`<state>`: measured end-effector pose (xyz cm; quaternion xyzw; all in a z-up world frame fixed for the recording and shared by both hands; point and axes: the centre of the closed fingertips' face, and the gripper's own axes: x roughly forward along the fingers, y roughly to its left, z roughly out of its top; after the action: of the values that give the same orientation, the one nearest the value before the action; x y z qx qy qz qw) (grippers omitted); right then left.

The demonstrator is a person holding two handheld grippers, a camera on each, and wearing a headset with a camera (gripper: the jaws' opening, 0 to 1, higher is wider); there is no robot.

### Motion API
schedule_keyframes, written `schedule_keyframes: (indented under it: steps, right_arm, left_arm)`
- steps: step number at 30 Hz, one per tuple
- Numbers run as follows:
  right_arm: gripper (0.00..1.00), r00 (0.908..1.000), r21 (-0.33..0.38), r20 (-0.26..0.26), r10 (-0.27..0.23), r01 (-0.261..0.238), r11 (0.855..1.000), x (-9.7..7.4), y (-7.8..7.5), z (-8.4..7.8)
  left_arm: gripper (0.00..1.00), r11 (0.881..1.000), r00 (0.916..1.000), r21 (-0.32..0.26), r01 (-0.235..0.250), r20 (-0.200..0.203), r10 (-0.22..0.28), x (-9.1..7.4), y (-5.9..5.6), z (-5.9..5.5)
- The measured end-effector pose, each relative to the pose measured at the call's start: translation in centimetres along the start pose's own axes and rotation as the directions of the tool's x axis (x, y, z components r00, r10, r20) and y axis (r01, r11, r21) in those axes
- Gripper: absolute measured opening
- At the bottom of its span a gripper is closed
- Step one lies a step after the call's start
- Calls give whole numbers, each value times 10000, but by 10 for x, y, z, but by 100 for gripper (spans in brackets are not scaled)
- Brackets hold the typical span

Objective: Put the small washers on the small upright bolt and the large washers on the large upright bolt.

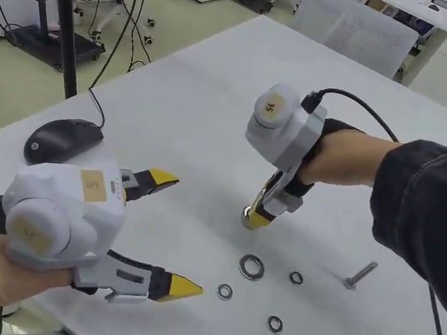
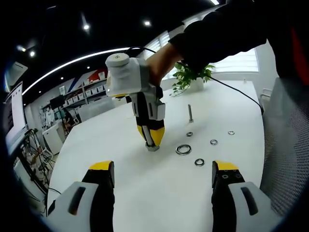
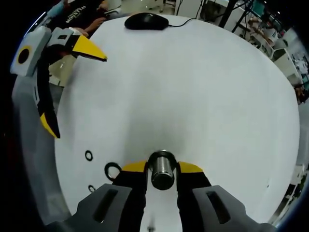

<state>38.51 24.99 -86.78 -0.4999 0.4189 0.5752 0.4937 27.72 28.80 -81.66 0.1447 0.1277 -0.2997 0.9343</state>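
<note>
While right gripper [image 1: 257, 216] clamps large bolt [image 3: 162, 170] (bare table [image 3: 207, 87] around), left gripper [image 1: 188, 235] gapes.

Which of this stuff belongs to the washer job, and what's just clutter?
Job: large bolt, clamped in the right gripper; small bolt; large washer; three small washers.
Lying about: computer mouse and its cable.
</note>
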Motion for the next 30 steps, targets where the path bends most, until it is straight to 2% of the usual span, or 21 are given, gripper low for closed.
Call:
schedule_keyframes:
  steps: [7, 13, 15, 23, 30]
  right_arm:
    - [24, 9999, -295, -142, -53, 49, 9996, -1, 0, -4]
    - [28, 9999, -258, 8, -144, 144, 9996, -6, -1, -6]
    - [28, 9994, -339, 208, -259, 266, 9991, -9, -2, -4]
    - [29, 9979, -329, 329, -555, 566, 9979, -21, -5, -11]
    - [29, 9959, -293, 497, -750, 765, 9966, -32, 0, -16]
  left_arm:
    - [83, 10000, 10000, -29, 38, -17, -38, 0, -1, 0]
    - [83, 10000, 10000, -26, 61, -27, -61, 1, -1, 0]
    - [83, 10000, 10000, -45, 68, -38, -68, 1, -1, 0]
    - [83, 9999, 9999, -83, 69, -81, -70, 2, -1, -1]
    - [83, 9999, 9999, -45, 110, -49, -111, 2, -3, 3]
